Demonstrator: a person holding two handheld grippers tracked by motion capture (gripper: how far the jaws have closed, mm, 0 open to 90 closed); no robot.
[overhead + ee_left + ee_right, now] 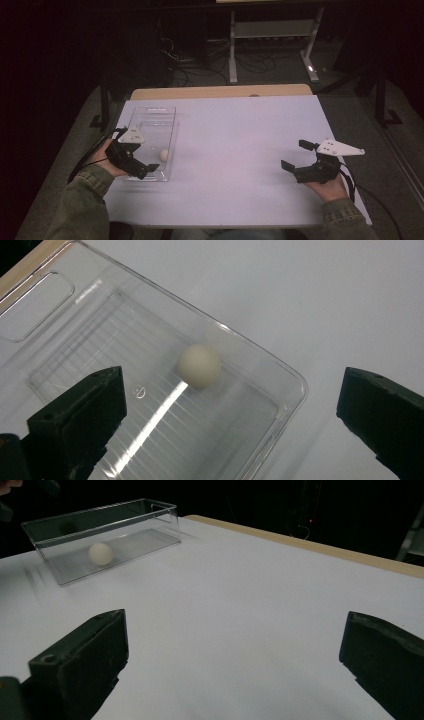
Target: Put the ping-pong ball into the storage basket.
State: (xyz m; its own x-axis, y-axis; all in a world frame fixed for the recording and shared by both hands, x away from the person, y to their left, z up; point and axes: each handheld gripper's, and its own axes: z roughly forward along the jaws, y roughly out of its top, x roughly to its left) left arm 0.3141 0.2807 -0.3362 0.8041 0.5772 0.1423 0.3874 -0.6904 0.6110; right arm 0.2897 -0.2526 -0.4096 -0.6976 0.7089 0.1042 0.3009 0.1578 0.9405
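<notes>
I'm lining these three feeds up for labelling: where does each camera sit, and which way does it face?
High view: above the person's side, facing forward and down on the table; both forearms, left gripper, right gripper.
Left gripper view: rides the left gripper, looks down into the clear box at the ball; own open jaws.
Right gripper view: low over the table, faces across it; own open jaws.
All three show box and ball.

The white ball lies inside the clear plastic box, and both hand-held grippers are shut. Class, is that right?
Not quite. The white ball does lie inside the clear plastic box, but both hand-held grippers are open: the left gripper view and the right gripper view each show the jaws standing wide apart, holding nothing.
</notes>
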